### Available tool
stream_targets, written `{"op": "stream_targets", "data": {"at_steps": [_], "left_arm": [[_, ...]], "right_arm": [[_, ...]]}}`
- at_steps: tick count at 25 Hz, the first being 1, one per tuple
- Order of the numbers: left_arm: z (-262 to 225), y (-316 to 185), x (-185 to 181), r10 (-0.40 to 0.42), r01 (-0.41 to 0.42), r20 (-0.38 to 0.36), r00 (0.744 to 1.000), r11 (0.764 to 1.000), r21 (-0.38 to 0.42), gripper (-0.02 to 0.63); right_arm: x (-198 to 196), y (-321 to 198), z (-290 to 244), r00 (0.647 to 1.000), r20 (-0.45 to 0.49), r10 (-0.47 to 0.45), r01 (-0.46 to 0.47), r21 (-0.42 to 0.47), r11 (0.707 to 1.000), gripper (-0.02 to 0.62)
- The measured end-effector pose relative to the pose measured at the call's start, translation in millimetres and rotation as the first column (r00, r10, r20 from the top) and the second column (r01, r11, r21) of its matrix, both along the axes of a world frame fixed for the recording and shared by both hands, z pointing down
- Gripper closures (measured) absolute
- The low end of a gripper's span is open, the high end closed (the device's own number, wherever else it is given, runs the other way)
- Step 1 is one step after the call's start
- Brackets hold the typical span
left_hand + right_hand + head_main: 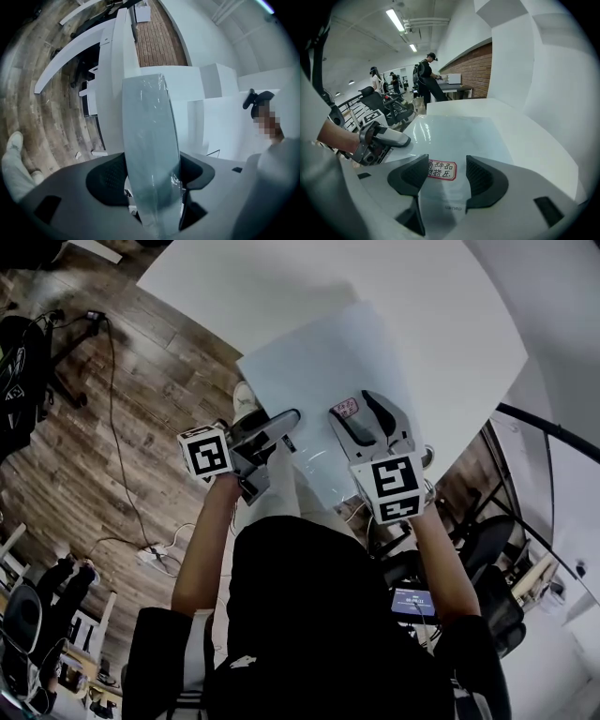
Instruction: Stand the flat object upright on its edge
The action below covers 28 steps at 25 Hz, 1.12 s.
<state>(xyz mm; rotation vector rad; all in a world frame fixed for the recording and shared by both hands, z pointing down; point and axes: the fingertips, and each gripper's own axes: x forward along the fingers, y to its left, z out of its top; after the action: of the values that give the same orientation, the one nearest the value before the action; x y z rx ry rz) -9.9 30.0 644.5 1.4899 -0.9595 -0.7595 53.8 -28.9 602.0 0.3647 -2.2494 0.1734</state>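
Wood-plank flooring (pixel 141 409) is seen on the left, beside a white table (pixel 281 277); on the table's near part a flat, pale panel (pixel 328 371) wrapped in clear film is laid, with a red-bordered label (pixel 345 408) near its near edge. The left gripper (pixel 286 423) is held level at the panel's left edge; its jaws are spread wide, and the panel's edge is seen between them – no firm pinch can be made out. The right gripper (pixel 356 405) is tilted down over the near edge; its jaws are likewise parted, with the label framed between them – nothing is clamped. Several people (pixel 426 79) are seen standing far back in the room.
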Motion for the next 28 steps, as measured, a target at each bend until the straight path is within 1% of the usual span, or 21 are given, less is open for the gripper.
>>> {"op": "stream_targets", "data": {"at_steps": [6,10,12,14,16,18,20,25,28], "left_arm": [[2,0,-2,-0.02,0.02,0.014,1.0,1.0,0.004,0.295],[2,2,-3,-0.011,0.012,0.036,0.999,1.0,-0.02,0.296],[2,2,-2,-0.009,0.01,0.045,0.999,1.0,-0.017,0.296],[1,4,-3,-0.011,0.012,0.053,0.999,1.0,-0.017,0.296],[-2,3,-4,-0.017,0.019,0.056,0.998,0.999,-0.038,0.296],[-5,2,-6,-0.024,0.027,0.059,0.998,0.999,-0.043,0.296],[-10,1,-8,-0.032,0.036,0.067,0.997,0.998,-0.049,0.296],[-17,-2,-12,-0.048,0.051,0.095,0.994,0.998,-0.035,0.295],[-24,-4,-13,-0.038,0.044,0.12,0.992,0.998,-0.045,0.295]], "right_arm": [[3,-2,5,1.0,-0.013,0.009,-0.009,-0.003,1.0,0.321],[0,-1,7,0.999,-0.035,-0.018,0.017,-0.045,0.999,0.322],[-1,-1,4,0.999,-0.045,-0.027,0.024,-0.072,0.997,0.324],[-1,1,2,0.998,-0.064,-0.03,0.024,-0.101,0.995,0.328],[3,1,-1,0.996,-0.083,-0.022,0.012,-0.114,0.993,0.337],[10,-4,-7,0.997,-0.08,0.012,-0.019,-0.099,0.995,0.372],[18,-7,-13,0.996,-0.082,0.038,-0.046,-0.09,0.995,0.455],[45,-7,-15,0.991,-0.124,0.047,-0.06,-0.097,0.994,0.522],[63,3,-15,0.985,-0.168,0.041,-0.063,-0.123,0.99,0.543]]}}
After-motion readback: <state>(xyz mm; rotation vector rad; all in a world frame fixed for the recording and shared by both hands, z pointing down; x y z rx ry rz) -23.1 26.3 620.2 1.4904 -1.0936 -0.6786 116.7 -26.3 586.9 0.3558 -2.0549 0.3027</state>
